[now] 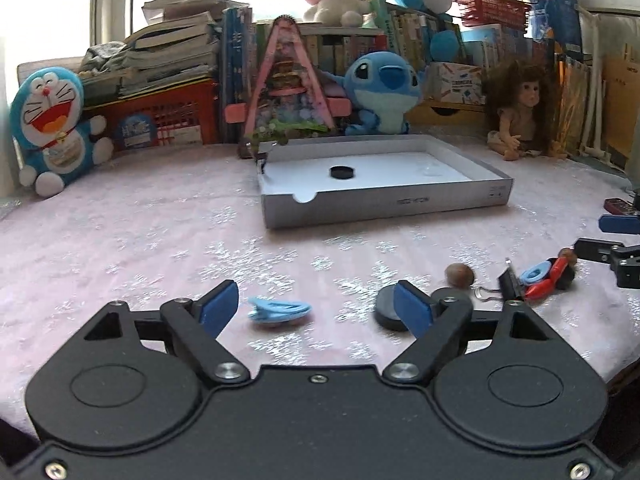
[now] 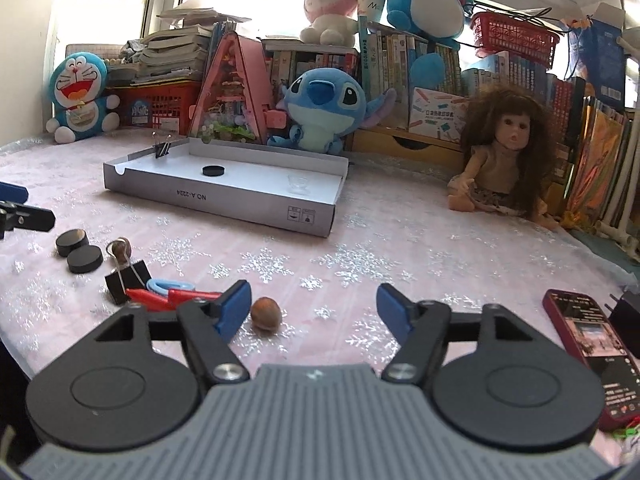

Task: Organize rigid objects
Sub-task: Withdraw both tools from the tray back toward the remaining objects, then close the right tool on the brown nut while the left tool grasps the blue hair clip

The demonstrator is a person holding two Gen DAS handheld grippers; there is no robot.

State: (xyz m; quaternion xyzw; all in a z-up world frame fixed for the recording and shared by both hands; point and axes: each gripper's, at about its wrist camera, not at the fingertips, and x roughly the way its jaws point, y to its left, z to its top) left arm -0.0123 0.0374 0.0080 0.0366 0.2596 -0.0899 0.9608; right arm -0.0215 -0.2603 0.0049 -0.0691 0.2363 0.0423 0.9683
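Note:
A white box tray (image 1: 384, 204) (image 2: 224, 200) lies on the pink cloth, holding a black disc (image 1: 341, 172) (image 2: 212, 170), a clear piece (image 2: 298, 184) and a binder clip (image 2: 161, 148) on its wall. My left gripper (image 1: 316, 306) is open, low over the cloth, with a light blue clip (image 1: 279, 310) between its fingers and a black disc (image 1: 390, 314) at its right finger. My right gripper (image 2: 314, 308) is open, with a brown nut (image 2: 265, 314) just inside its left finger. Two black discs (image 2: 78, 252), a binder clip (image 2: 126, 280), a second nut (image 2: 121, 248) and red and blue clips (image 2: 168, 294) lie to the left.
Plush toys (image 1: 52, 128) (image 2: 320, 112), a pink model house (image 1: 286, 88), a doll (image 2: 500, 160), books and red baskets line the back. A red phone (image 2: 588, 344) and a black charger (image 2: 626, 312) lie at the right by the table's edge.

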